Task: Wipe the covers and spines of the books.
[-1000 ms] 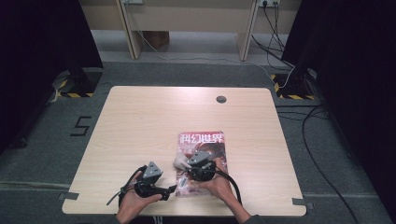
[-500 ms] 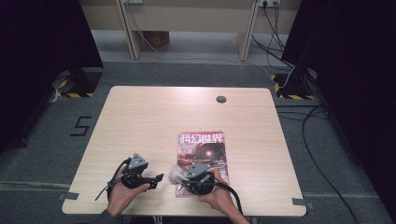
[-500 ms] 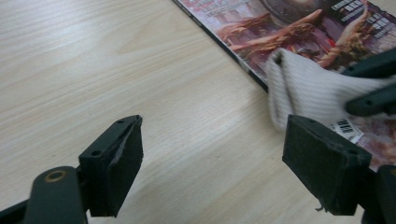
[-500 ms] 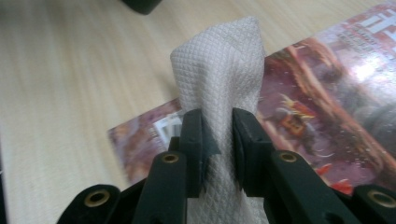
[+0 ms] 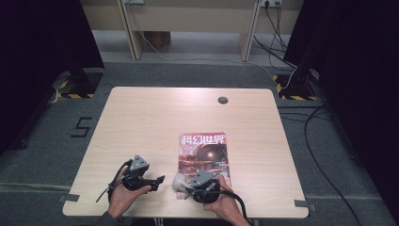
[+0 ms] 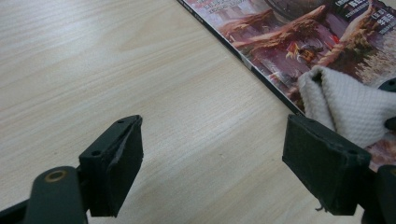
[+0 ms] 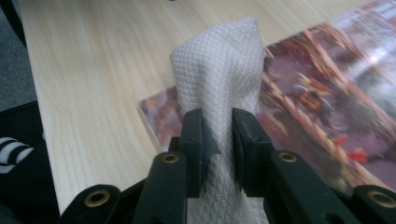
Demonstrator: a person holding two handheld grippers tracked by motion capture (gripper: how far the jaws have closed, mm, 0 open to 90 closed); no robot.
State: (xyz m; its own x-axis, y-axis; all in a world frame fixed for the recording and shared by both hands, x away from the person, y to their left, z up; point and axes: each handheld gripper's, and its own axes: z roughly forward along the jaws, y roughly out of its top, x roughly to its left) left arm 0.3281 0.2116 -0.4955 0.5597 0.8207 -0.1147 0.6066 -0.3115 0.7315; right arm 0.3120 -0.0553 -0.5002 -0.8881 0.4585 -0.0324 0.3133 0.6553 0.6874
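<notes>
**Wiping cloth pinched at the magazine's near corner**

A folded white cloth (image 7: 217, 70) is clamped by the right gripper (image 5: 188, 188) over the magazine's (image 5: 203, 153) near-left corner. Left of the magazine's spine, the left gripper (image 5: 160, 179) is held released above bare table (image 5: 141, 122).

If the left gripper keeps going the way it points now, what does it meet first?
Probably the magazine's spine edge, with the white cloth lying on it just beyond. The left gripper has open jaws over bare table; depth is uncertain.
</notes>
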